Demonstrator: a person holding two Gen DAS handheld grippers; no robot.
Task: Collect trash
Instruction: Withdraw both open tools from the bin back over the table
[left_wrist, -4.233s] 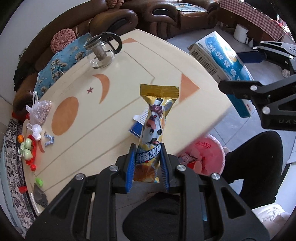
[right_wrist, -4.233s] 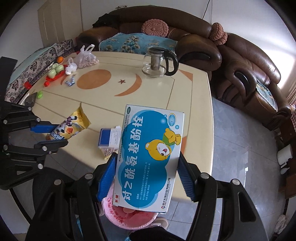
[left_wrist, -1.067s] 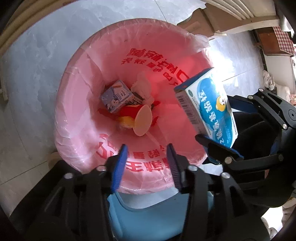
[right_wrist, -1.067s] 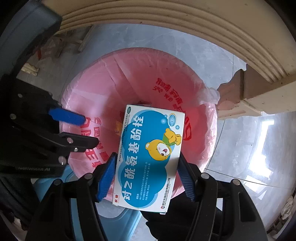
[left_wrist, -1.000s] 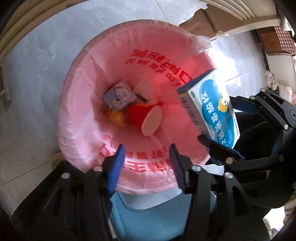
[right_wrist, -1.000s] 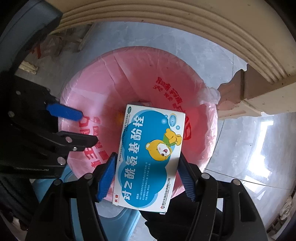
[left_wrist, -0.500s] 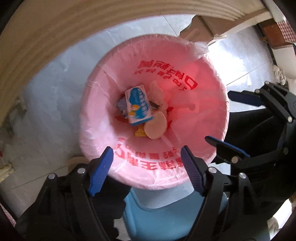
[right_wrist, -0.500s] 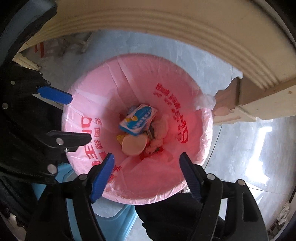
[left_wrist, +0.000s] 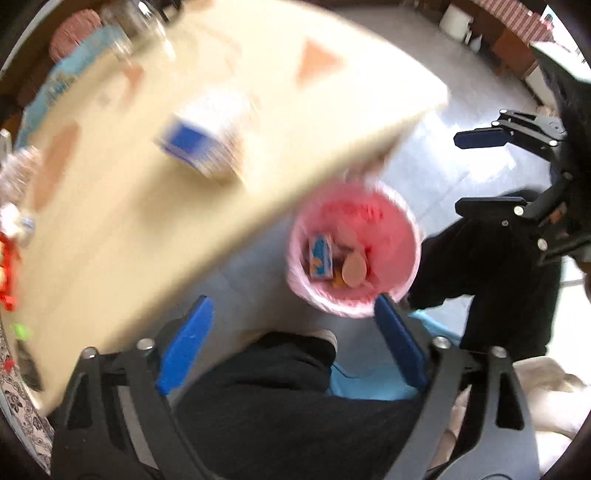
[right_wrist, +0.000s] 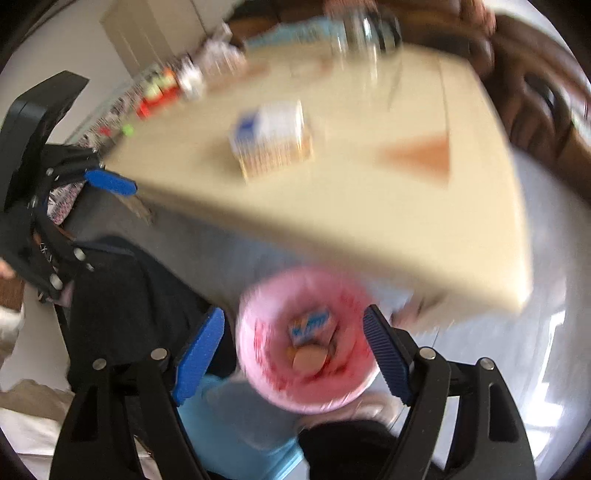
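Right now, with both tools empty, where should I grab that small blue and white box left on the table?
Take the small box across its two short sides, coming down from above. It looks to lie flat on the table near the edge, broad face up, so the narrow span should fit between open jaws. The right tool seems the nearer one. Blur hides its exact edges.

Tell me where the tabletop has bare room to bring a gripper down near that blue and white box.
Bare top lies between the blue and white box and the table's near edge, and from the box to the orange triangle. The far end by the red and green bits and the glass teapot is crowded.
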